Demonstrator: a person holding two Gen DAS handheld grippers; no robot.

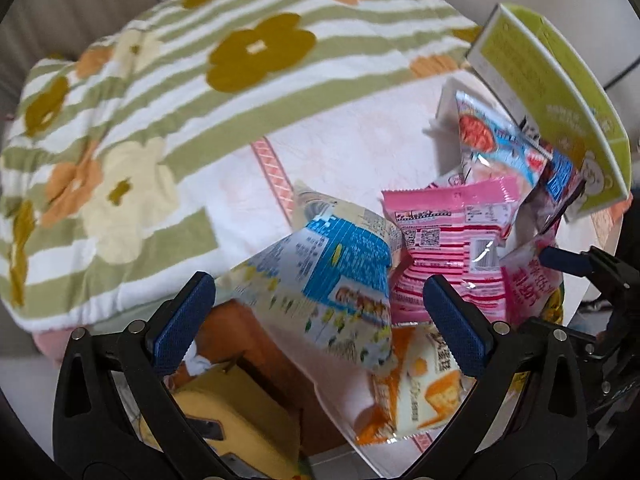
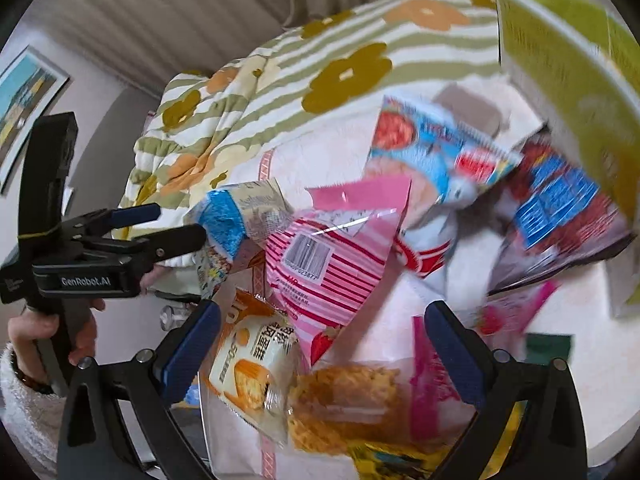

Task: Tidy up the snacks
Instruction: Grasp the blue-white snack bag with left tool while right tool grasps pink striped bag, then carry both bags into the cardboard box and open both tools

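Several snack packets lie in a heap on a pale quilted surface (image 1: pixel 352 148). In the left wrist view a blue and cream packet (image 1: pixel 332 272), a pink striped packet (image 1: pixel 452 248) and an orange and white packet (image 1: pixel 420 384) lie between and just beyond the fingers of my left gripper (image 1: pixel 320 324), which is open and empty. In the right wrist view my right gripper (image 2: pixel 322 350) is open and empty over the orange and white packet (image 2: pixel 252 364) and a clear bag of golden snacks (image 2: pixel 344 404). The pink striped packet (image 2: pixel 332 268) lies just beyond. The left gripper (image 2: pixel 168 224) shows at the left.
A green box (image 1: pixel 556 92) stands tilted at the right, also in the right wrist view (image 2: pixel 568 72). A blue and red packet (image 2: pixel 436 156) and a dark packet (image 2: pixel 560 216) lie near it. A striped flowered blanket (image 1: pixel 160 120) is bunched behind. A yellow object (image 1: pixel 240 420) sits below left.
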